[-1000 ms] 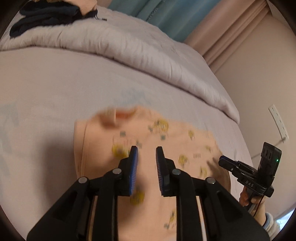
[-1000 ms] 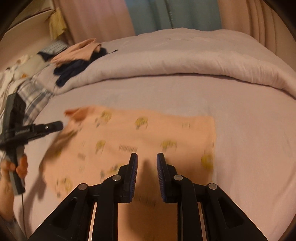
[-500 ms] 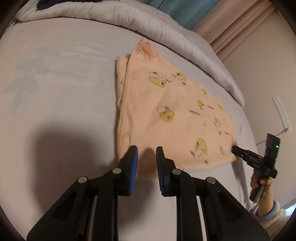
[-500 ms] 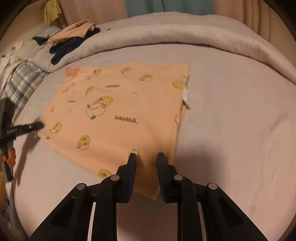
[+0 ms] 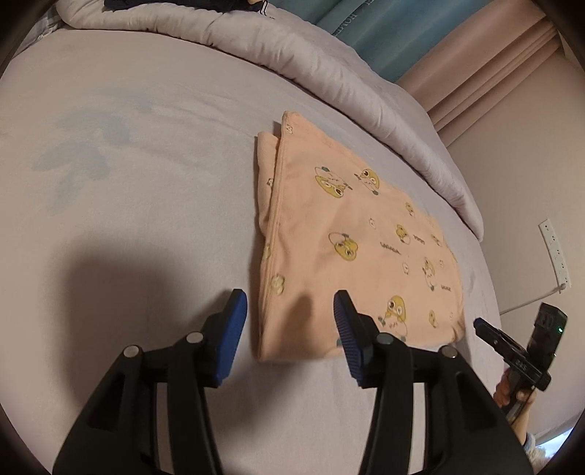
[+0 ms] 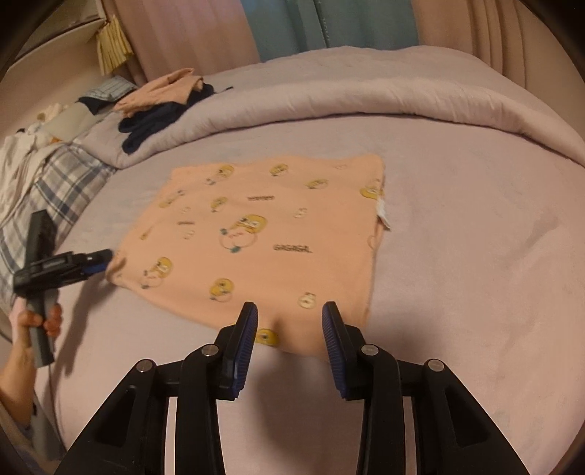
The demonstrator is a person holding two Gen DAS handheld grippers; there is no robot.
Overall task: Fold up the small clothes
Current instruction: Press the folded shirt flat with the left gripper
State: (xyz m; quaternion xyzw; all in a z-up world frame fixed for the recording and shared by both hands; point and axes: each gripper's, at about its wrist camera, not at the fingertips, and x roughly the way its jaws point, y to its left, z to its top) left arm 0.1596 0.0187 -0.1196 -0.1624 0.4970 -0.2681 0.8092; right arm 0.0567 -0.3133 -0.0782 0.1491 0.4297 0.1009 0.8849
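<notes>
Peach cotton garment printed with yellow cartoon chicks (image 5: 351, 252), folded to a flat rectangle, lies on the lilac bed sheet (image 5: 139, 190). Your left gripper (image 5: 290, 310) has just been opening; its ribbed blue jaws stand released, straddling the garment's near corner without pressing it. Your right gripper (image 6: 289, 321) likewise has just opened, empty, over the opposite near edge. A rolled lilac duvet (image 6: 365, 98) borders the far side, with dark clothes (image 6: 157, 124) piled on it.

A home bedroom is showing here: a wide bed (image 6: 475, 255) is lying under a rolled-back quilt (image 6: 365, 98), curtains (image 6: 329, 22) are hanging behind it, and loose clothes (image 6: 157, 106) are piling beside a checked pillow (image 6: 62, 182).
</notes>
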